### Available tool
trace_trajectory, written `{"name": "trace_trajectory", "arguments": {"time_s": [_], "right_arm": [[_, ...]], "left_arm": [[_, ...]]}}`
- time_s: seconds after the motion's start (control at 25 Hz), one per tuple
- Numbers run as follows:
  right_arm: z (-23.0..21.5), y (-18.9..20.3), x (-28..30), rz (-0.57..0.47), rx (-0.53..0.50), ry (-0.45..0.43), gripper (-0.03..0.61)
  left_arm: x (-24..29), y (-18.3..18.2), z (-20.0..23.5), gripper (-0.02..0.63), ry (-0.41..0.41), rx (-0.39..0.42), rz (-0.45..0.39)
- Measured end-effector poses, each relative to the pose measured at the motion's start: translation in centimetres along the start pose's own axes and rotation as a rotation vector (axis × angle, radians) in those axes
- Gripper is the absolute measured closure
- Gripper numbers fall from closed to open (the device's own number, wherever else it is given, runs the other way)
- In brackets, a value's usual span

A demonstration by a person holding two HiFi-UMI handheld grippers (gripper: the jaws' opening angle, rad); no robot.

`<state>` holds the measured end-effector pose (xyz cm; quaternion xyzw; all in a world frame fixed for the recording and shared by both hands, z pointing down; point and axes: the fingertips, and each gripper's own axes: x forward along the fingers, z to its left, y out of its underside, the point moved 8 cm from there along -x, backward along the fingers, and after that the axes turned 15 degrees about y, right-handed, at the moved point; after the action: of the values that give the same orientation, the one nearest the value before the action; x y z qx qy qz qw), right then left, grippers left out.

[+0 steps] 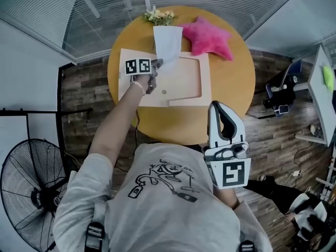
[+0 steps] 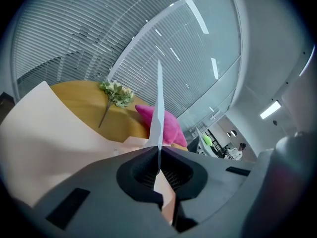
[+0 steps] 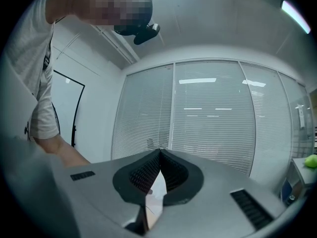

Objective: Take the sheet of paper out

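A white sheet of paper (image 1: 168, 43) stands up above the far end of a beige folder (image 1: 181, 85) that lies flat on the round yellow table (image 1: 236, 83). My left gripper (image 1: 157, 64) is shut on the sheet's lower edge. In the left gripper view the sheet (image 2: 159, 108) shows edge-on, rising from between the closed jaws of the left gripper (image 2: 159, 150), with the folder (image 2: 54, 133) below to the left. My right gripper (image 1: 215, 106) is held close to the person's chest, off the folder. In its own view the right gripper (image 3: 159, 152) is shut with nothing in it.
A pink star cushion (image 1: 207, 35) and a sprig of flowers (image 1: 159, 16) lie at the table's far side, just beyond the folder. A standing fan (image 1: 31, 193) is on the floor at the left. A desk with small items (image 1: 320, 88) stands at the right.
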<state>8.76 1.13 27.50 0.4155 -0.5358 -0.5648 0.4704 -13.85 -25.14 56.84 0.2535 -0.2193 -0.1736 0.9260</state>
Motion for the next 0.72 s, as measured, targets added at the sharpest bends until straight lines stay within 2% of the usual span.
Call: {"name": "trace_trajectory", "arguments": {"time_s": [0.56, 0.72], "right_arm": [[-0.7, 1.4, 0.9, 0.049, 0.01, 0.023, 0.571], [-0.7, 2.0, 1.6, 0.064, 0.013, 0.023, 0.571]], "left_arm": [[1.6, -2.9, 3.3, 0.594, -0.016, -0.122, -0.035], [1.7, -3.9, 5.0, 0.594, -0.02, -0.195, -0.089]]}}
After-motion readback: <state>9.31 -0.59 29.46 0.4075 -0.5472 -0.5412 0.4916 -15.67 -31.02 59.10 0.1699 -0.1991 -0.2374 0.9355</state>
